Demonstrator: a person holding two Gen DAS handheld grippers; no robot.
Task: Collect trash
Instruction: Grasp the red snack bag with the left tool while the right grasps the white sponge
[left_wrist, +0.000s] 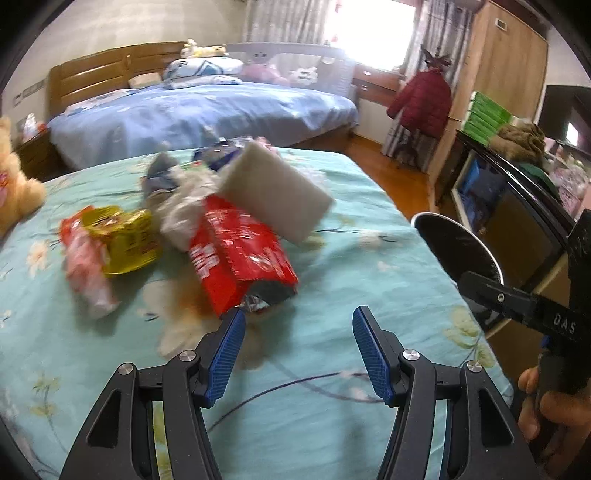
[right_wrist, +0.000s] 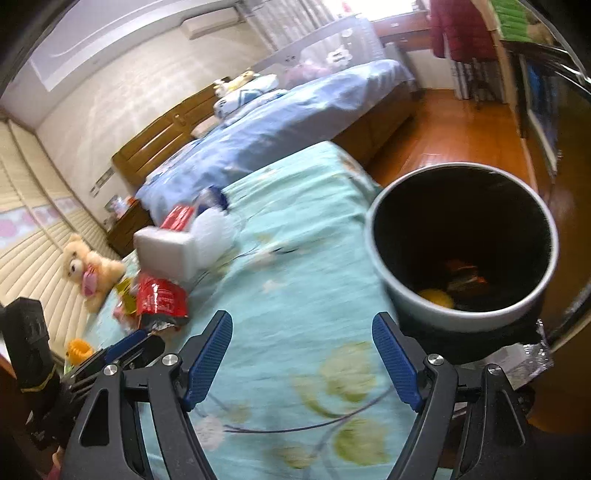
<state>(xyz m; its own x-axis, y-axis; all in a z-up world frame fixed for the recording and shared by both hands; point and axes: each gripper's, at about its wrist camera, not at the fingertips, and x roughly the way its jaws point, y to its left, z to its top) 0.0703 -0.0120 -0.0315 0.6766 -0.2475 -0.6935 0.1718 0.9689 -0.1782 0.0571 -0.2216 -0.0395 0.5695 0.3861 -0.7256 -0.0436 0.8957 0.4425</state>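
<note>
A pile of trash lies on the turquoise flowered bedspread: a red snack bag with its torn end toward me, a yellow packet, a pink wrapper, crumpled plastic and a white foam block. My left gripper is open and empty, its left fingertip just at the red bag's torn end. My right gripper is open and empty over the bedspread. A round bin with a white rim stands beside the bed, right of the right gripper, with some trash inside. The red bag and foam block lie to its left.
A teddy bear sits at the bed's left side, also in the left wrist view. A second bed with blue covers stands behind. A dark cabinet and wooden floor are on the right. The bin's rim shows beside the right gripper's body.
</note>
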